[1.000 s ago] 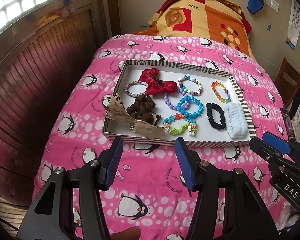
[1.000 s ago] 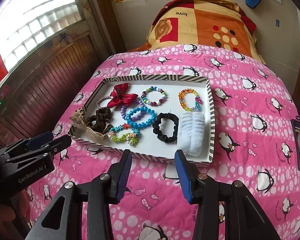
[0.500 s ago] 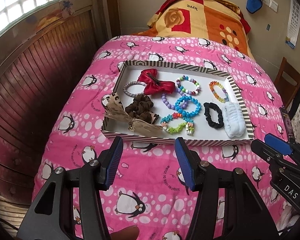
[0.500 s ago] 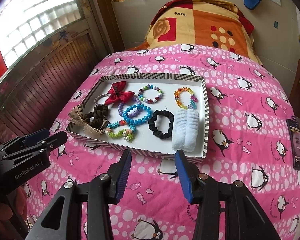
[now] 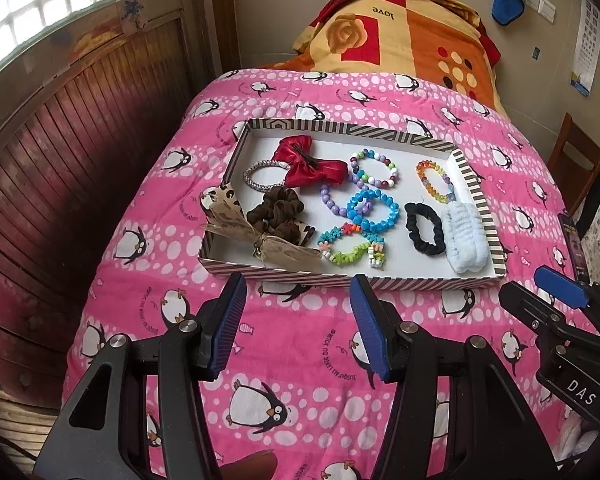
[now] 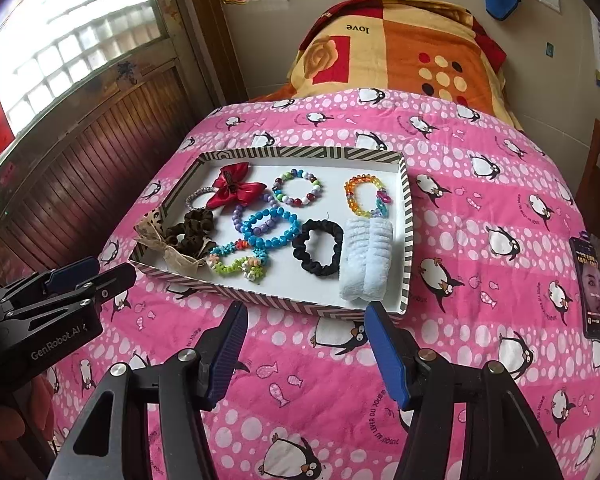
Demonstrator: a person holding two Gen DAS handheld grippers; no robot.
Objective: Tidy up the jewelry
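Note:
A striped-rim white tray lies on the pink penguin blanket and holds a red bow, a brown scrunchie, a black scrunchie, a pale blue scrunchie, a blue bead bracelet and several other bead bracelets. My left gripper hovers open just in front of the tray's near rim, nothing between its fingers. My right gripper hangs before the tray's near right corner; its jaws are opening and hold nothing.
A folded orange and red blanket lies behind the tray. A phone rests on the bed at the right. Wooden panelling borders the left; a wooden chair stands at the right.
The right gripper's jaws have spread wider apart. Both views have drawn back slightly from the tray. The left jaws keep the same gap.

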